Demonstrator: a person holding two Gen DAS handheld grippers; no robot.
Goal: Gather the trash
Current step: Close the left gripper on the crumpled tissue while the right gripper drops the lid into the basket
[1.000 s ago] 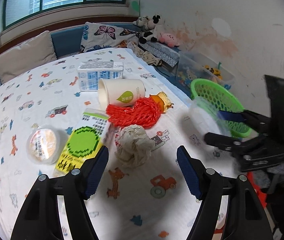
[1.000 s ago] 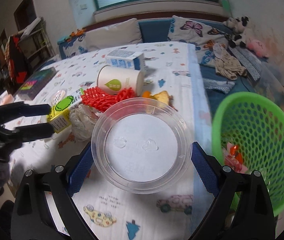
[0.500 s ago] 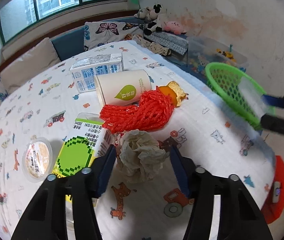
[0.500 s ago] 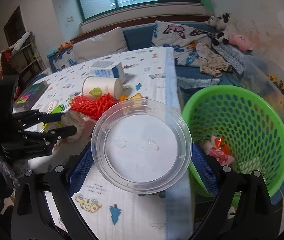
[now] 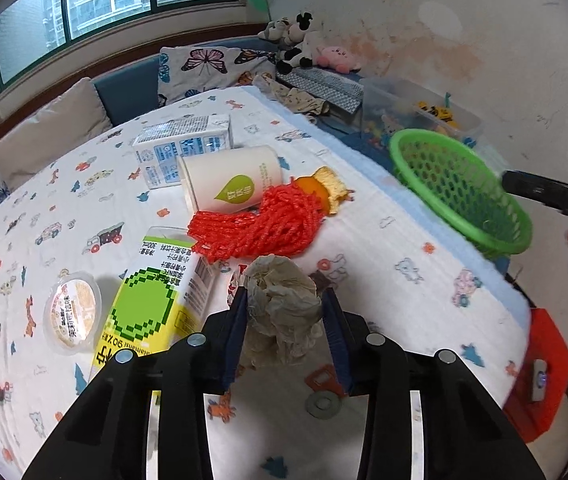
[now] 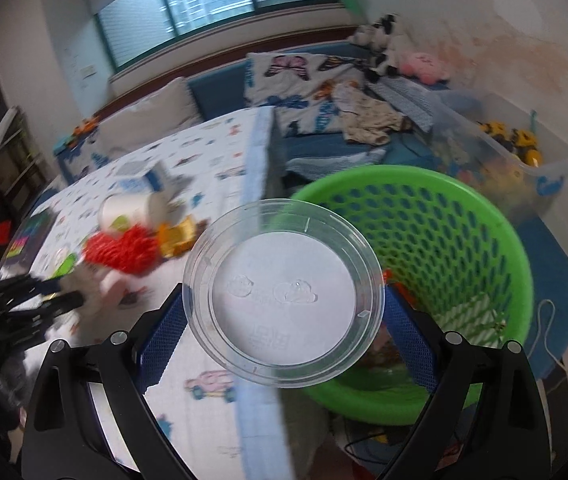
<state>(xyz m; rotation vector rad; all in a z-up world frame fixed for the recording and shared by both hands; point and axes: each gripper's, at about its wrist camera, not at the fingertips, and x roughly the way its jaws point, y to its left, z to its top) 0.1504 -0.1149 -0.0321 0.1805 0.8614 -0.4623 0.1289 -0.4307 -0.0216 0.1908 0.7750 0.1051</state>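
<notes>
While the left gripper closes its jaws on the crumpled paper ball, the pads sit against both flanks of the wad. It rests on the patterned surface, just right of the yellow-green carton and near the red mesh bag. To do this well: squeeze until the paper stops giving, keep clear of the carton's edge, then lift straight up before swinging right.

Right gripper clamps a clear plastic lid by its rim, lid face toward the camera, over the near-left rim of the green basket. Judgement: carry further over the basket's middle before letting go, or the lid may catch the rim.

Pose: both grippers angle steeply downward; the left sits low over the surface, the right above its edge.
</notes>
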